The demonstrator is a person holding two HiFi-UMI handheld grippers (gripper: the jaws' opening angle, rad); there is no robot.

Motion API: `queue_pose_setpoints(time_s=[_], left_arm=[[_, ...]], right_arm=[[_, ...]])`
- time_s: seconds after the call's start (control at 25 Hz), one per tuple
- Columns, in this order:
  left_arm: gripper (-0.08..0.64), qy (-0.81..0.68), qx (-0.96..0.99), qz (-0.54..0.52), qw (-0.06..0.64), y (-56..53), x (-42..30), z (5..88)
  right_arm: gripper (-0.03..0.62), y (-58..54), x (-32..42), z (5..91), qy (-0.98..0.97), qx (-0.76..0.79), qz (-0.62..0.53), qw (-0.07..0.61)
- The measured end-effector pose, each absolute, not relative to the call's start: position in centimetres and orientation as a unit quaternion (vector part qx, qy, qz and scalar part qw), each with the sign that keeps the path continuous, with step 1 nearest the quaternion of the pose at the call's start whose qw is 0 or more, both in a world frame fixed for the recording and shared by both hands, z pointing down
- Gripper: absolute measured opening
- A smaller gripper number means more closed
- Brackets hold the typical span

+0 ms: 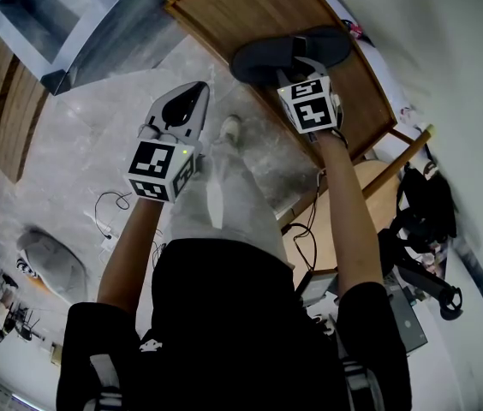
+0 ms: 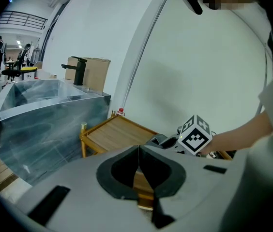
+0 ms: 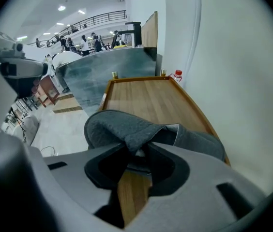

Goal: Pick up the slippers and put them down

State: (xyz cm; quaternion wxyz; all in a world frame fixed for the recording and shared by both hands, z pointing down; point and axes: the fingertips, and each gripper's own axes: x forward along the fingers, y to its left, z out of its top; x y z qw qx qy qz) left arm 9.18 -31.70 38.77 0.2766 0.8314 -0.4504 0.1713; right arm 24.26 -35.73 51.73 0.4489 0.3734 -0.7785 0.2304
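Slipper [image 3: 122, 127] is clamped by the right gripper [image 3: 137, 151], not yet lifted off the table [image 3: 146, 98]; left gripper [image 2: 139, 159] is closed, empty.

The slipper [image 3: 127, 127] is grey, fleecy cloth; the table [image 3: 151, 100] under it matt, grained wood; the floor [image 1: 96, 144] smooth, veined stone.

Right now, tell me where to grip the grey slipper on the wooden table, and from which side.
Grip the grey slipper by its raised upper's open edge, coming steeply from above on the near side, where the right claw pinches it. The upper arches off the flat sole on the wooden table, giving a thin fold to clamp.
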Motion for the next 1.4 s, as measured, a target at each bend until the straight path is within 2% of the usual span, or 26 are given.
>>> queue_pose_setpoints(time_s=[0.08,0.32,0.8,1.4], left_arm=[[0.006,-0.450,0.832,0.170,0.277,-31.6,9.3,38.7],[0.006,-0.450,0.832,0.168,0.277,-31.4,9.1,38.8],[0.006,-0.457,0.829,0.166,0.275,-31.5,8.3,38.4],[0.006,-0.450,0.840,0.156,0.260,-31.2,8.3,36.6]], right_arm=[[0.071,-35.7,24.5,51.7,-0.777,0.377,0.223,0.452],[0.014,-35.8,24.2,51.7,-0.776,0.381,0.205,0.459],[0.003,-36.2,23.8,50.8,-0.776,0.386,0.212,0.452],[0.003,-36.0,23.4,46.3,-0.788,0.417,0.191,0.410]])
